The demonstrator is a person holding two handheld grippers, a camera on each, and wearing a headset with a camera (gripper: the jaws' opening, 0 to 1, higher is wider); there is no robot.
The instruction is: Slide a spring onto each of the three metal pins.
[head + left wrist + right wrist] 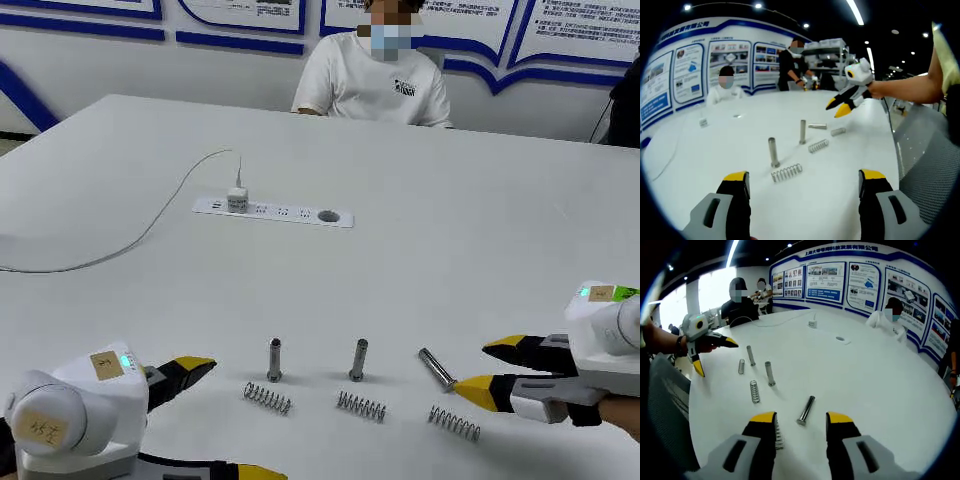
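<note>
Two metal pins stand upright on the white table, one (274, 360) to the left of the other (358, 360). A third pin (437, 369) lies on its side at the right. In front of each pin lies a loose spring: left (267, 398), middle (361, 406), right (454, 423). My left gripper (225, 420) is open at the bottom left, short of the left spring (786, 172). My right gripper (478, 370) is open and empty, its yellow tips just right of the lying pin (805, 410). The right spring (778, 436) sits partly behind one jaw.
A white power strip (272, 211) with a plugged charger and a cable trailing left lies mid-table. A person (375, 70) sits at the far edge. The table's near edge and a mesh chair (930, 165) are close by my side.
</note>
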